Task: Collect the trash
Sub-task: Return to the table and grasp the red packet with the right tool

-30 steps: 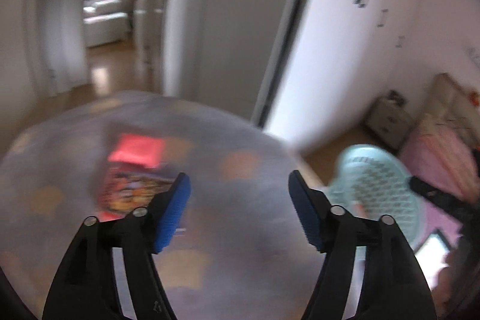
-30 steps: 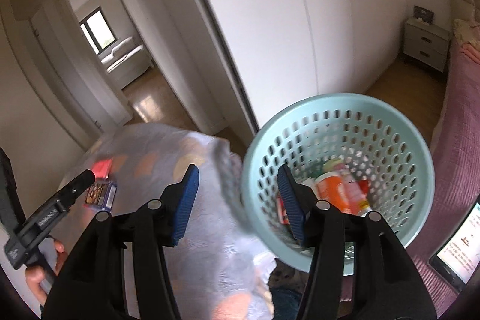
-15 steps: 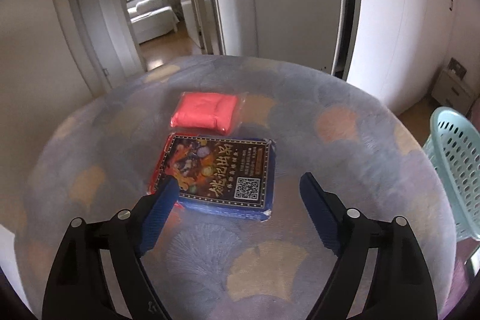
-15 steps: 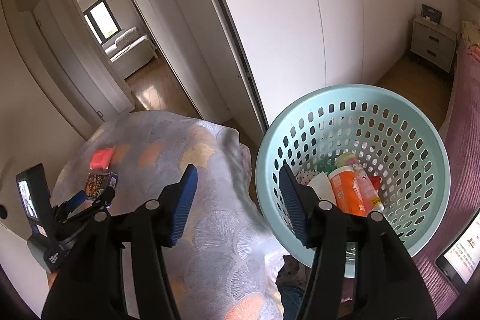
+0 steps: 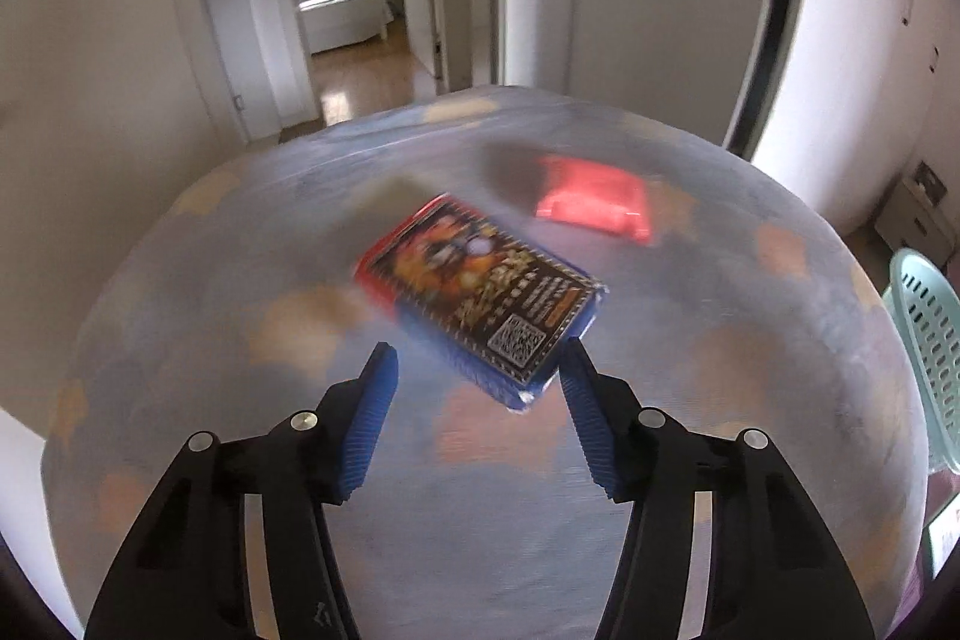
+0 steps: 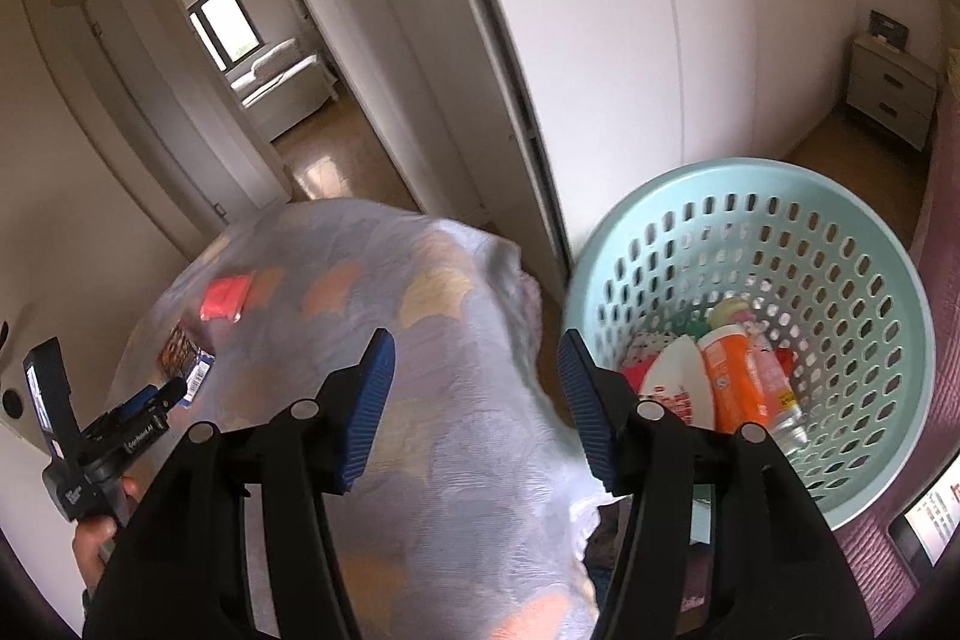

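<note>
Left claw (image 5: 477,370): jaws spread wide, gripping nothing, poised low over the cloth-covered counter (image 5: 690,520). The printed box (image 5: 480,301) lies flat on the cloth just ahead of the fingertips, set at a slant. Its near corner, the one with the square code patch, sits between the two blue pads and close against the right-hand pad (image 5: 591,427); whether they touch, I cannot tell. The rest of the box extends away and leftward. Picture slightly blurred.

Beyond the box, apart from it, lies a red packet (image 5: 591,202), also on the cloth.

Right claw (image 6: 477,376): likewise released, nothing between the pads, held above the counter's edge nearest the basket. The pale green perforated basket (image 6: 840,232) stands just off that side of the counter. Inside it: an orange tube (image 6: 735,376), a white wrapper (image 6: 675,382) and a few smaller pieces I cannot make out.

Behind, a white wardrobe (image 6: 690,10) and an open doorway (image 5: 354,58).
</note>
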Motion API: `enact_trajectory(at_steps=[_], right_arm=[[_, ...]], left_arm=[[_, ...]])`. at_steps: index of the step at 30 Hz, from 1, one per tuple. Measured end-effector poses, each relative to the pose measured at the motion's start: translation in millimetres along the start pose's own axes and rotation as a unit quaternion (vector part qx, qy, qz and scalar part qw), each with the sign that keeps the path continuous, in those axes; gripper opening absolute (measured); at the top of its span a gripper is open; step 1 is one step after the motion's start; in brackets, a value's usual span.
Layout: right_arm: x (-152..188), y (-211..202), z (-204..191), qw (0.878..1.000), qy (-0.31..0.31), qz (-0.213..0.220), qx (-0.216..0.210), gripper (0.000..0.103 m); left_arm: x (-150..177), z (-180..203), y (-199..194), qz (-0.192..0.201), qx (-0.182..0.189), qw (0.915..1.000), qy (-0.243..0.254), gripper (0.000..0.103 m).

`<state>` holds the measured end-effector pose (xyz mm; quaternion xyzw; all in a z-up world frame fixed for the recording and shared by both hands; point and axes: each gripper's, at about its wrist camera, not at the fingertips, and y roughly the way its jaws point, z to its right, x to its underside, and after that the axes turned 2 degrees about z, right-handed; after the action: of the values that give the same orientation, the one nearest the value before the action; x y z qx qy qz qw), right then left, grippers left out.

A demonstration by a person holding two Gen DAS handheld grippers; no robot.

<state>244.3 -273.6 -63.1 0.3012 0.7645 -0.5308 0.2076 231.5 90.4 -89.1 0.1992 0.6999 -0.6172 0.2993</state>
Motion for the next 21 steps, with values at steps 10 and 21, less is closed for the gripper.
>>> enact_trajectory(at_steps=[10, 21], right_arm=[[-9, 15, -59, 0.998, -0.063, -0.006, -0.024, 0.053], [-28, 76, -161, 0.978, -0.184, -0.027, -0.097, 0.061]], left_arm=[[-17, -15, 10, -0.012, 0.077, 0.9914, -0.106, 0.083], [-27, -3, 27, -0.032, 0.04, 0.9969, -0.06, 0.064]])
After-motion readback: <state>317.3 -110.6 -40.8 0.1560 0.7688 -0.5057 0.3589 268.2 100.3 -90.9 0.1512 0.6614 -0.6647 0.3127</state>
